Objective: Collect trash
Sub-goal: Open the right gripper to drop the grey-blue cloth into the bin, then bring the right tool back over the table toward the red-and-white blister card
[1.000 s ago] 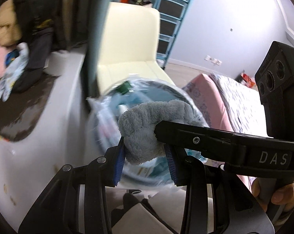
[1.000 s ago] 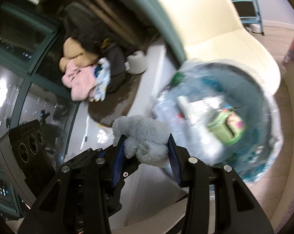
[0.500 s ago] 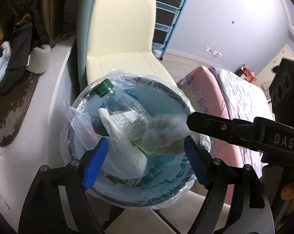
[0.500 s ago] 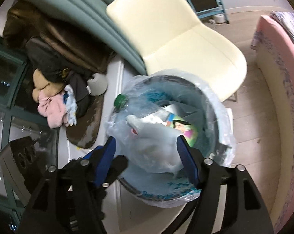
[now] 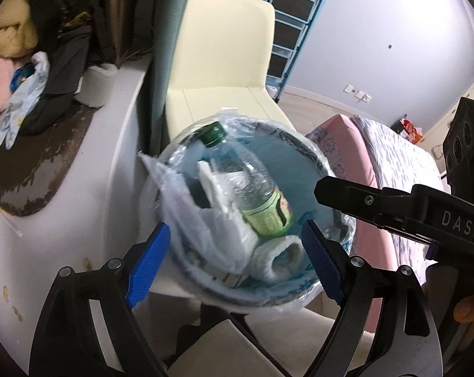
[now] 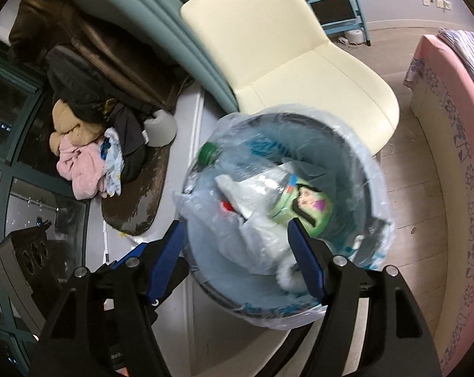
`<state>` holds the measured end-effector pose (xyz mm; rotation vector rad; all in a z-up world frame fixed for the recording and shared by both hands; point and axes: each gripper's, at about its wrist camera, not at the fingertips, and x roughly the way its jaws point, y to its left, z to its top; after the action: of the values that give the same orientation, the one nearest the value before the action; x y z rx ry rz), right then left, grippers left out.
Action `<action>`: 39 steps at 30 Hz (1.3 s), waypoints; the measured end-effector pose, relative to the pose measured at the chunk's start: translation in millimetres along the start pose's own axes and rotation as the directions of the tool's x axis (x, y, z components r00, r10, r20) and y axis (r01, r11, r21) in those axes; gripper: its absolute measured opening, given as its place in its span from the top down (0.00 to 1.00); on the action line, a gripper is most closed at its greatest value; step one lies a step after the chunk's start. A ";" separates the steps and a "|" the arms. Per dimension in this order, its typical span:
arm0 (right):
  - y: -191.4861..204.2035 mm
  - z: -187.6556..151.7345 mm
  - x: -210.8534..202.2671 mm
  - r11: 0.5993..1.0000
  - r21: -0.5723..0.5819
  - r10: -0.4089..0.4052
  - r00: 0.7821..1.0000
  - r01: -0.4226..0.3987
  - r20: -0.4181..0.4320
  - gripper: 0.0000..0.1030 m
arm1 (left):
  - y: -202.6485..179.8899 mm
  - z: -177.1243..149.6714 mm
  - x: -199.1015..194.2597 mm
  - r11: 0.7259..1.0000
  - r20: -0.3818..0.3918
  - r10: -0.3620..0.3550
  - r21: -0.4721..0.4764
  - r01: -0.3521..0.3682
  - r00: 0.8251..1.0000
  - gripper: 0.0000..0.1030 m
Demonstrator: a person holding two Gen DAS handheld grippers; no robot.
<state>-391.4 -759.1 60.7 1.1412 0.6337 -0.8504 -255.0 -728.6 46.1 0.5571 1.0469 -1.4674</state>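
Both grippers hang over a round trash bin point(image 5: 312, 157) lined with a clear plastic bag point(image 6: 375, 169); the left gripper point(image 5: 237, 257) stands wide, its blue pads either side of the bin's near rim and holding nothing; the right gripper point(image 6: 237, 251) is likewise spread wide and empty. In the left wrist view the bin fills the centre of the frame; inside it a clear plastic bottle point(image 5: 246, 185) with a green cap lies tilted, cap toward the upper left; a crumpled white bag point(image 5: 205, 229) lies beside it; a grey fluffy cloth point(image 5: 277, 257) rests at the lower centre, just inside the near rim, touching the bottle's base. A cream chair point(image 5: 224, 72) stands behind the bin at the upper centre; a pink bed point(image 6: 456, 125) runs along the right edge of the right wrist view; a pile of clothes point(image 6: 86, 163) sits at the left.
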 end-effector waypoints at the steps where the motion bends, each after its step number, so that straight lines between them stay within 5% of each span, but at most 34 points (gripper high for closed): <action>1: 5.5 -2.8 1.5 1.000 -0.010 0.006 1.000 -0.006 -0.005 0.36 | 2.5 -2.2 -3.0 1.000 0.002 0.004 -0.006 -0.004 1.000 0.20; 15: 91.1 -59.0 33.1 0.979 -0.187 0.061 0.989 -0.086 -0.135 0.36 | 72.0 -56.1 -62.6 0.985 0.049 0.082 -0.156 -0.074 0.995 0.20; 39: 219.9 -195.8 76.2 0.897 -0.387 0.087 0.944 -0.214 -0.319 0.36 | 182.9 -193.6 -171.0 0.893 0.077 0.235 -0.412 -0.184 0.969 0.20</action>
<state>-167.8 -553.2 52.4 0.9133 0.9113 -0.3805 -90.8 -458.1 42.3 0.2673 1.1134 -1.0424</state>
